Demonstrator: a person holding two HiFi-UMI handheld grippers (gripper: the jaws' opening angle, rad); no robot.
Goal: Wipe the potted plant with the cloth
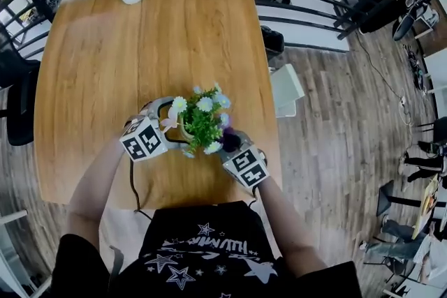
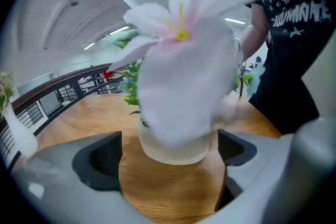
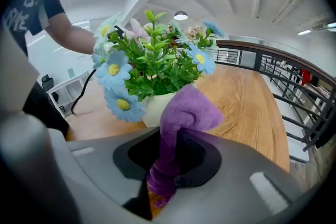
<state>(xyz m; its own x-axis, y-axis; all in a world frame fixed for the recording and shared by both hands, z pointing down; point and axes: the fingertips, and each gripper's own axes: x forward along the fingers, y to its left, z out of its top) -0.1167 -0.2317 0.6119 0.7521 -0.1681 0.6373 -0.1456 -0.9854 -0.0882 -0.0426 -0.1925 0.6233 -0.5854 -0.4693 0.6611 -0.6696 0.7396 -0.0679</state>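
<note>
Right gripper view: the right hand-held gripper [image 3: 173,161] clamps the cloth [image 3: 189,113]. The left hand-held gripper [image 2: 168,165] stands open around the potted plant [image 2: 173,147], so steady the pot and wipe gently.

potted plant [image 1: 202,121]: upright, white pot, blue flowers | cloth [image 3: 181,115]: purple, bunched, beside pot

The cloth [image 3: 185,113] is purple. The potted plant [image 3: 157,65] has green leaves, blue and white flowers, cream pot. The table [image 1: 105,59] shows orange-brown wood grain.
</note>
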